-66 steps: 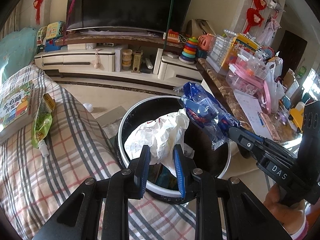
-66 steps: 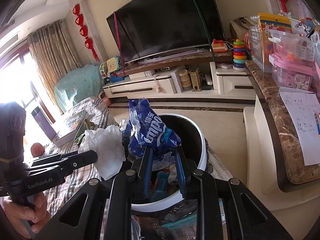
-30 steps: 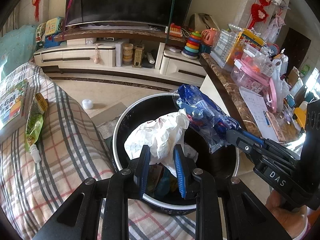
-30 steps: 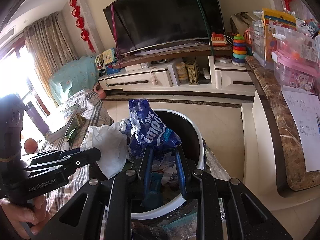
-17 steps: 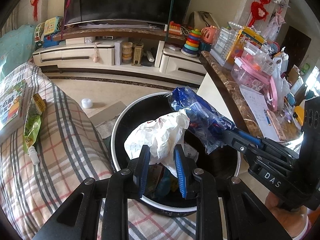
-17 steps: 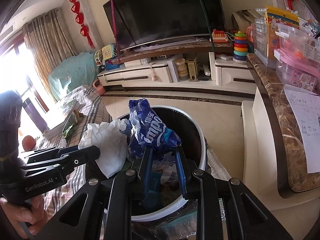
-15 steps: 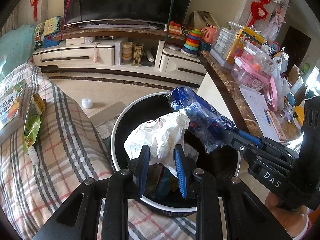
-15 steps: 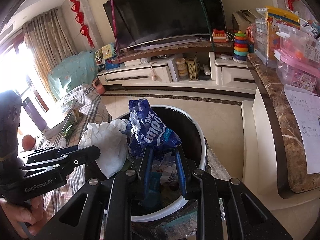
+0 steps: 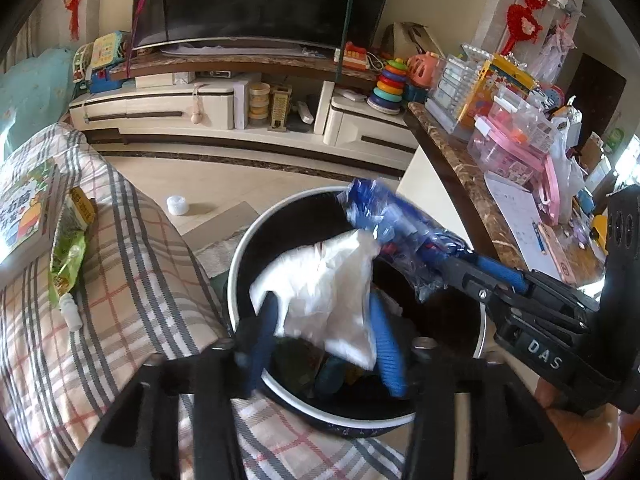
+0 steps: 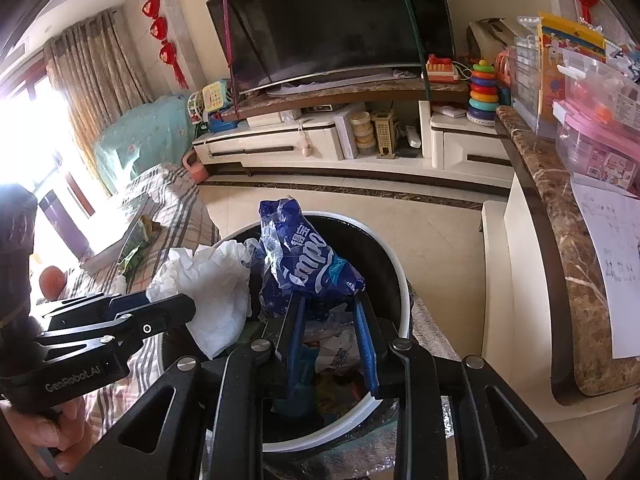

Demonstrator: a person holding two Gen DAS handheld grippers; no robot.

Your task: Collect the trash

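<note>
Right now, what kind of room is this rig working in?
Most likely a home living room: a large dark flat-screen television sits on a long white low media cabinet, a plaid-covered sofa runs along one side, and a colourful ring-stacking toy points to a family home.

Left gripper (image 9: 324, 336) over the black bin (image 9: 240, 276), jaws just been opening, now spread wide and motion-blurred. Crumpled white tissue (image 9: 324, 284) sits between them; looks loose, though blur hides whether a pad touches it. Right gripper (image 9: 452, 264) comes in from the right with the blue wrapper (image 9: 384, 220) at its tips, above the bin mouth, touching the tissue's top corner. Plaid blanket (image 9: 120, 280) left; green pouch (image 9: 68, 252) lies on it.
</note>
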